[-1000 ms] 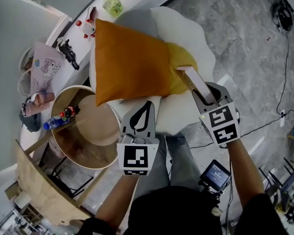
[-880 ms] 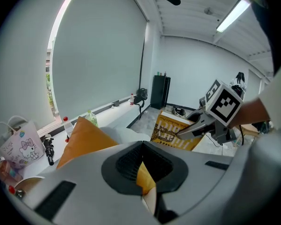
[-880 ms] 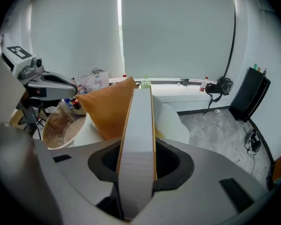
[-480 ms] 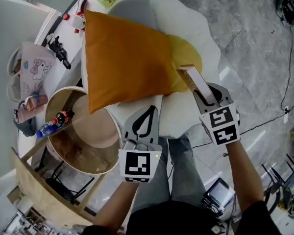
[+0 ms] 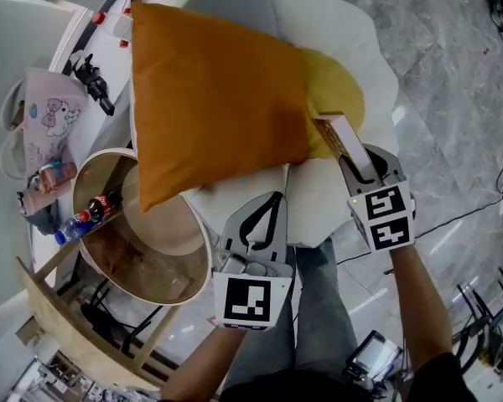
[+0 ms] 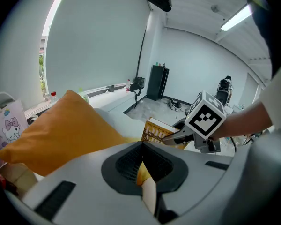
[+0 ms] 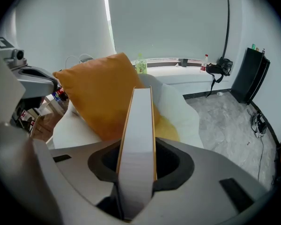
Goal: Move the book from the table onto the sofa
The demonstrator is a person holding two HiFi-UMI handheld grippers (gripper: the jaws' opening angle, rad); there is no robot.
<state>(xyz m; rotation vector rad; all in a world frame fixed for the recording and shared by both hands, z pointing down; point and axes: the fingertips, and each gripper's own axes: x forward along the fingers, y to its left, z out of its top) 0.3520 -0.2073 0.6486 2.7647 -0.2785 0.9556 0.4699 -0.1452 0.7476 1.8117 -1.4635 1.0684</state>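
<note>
The book (image 5: 339, 136), gold-edged with a white page block, stands on edge in my right gripper (image 5: 358, 159), whose jaws are shut on it. It hangs over the white sofa (image 5: 335, 32), beside a yellow cushion (image 5: 342, 82) and a large orange pillow (image 5: 218, 107). In the right gripper view the book's page edge (image 7: 138, 139) fills the gap between the pads. My left gripper (image 5: 274, 199) is over the sofa's front edge with its fingertips together and nothing between them. The left gripper view shows the book's cover (image 6: 155, 131) and the right gripper (image 6: 185, 134) to the right.
A round wooden table (image 5: 117, 266) with a cola bottle (image 5: 84, 216) stands left of the sofa. A cartoon-print bag (image 5: 50, 115) and small items lie on the sill behind. A wooden board (image 5: 67, 325) leans at lower left. A cable (image 5: 478, 208) runs over the grey floor at right.
Both grippers have sunk toward the sofa, the right one still with the book in it. The pillow and sofa now look larger and nearer.
</note>
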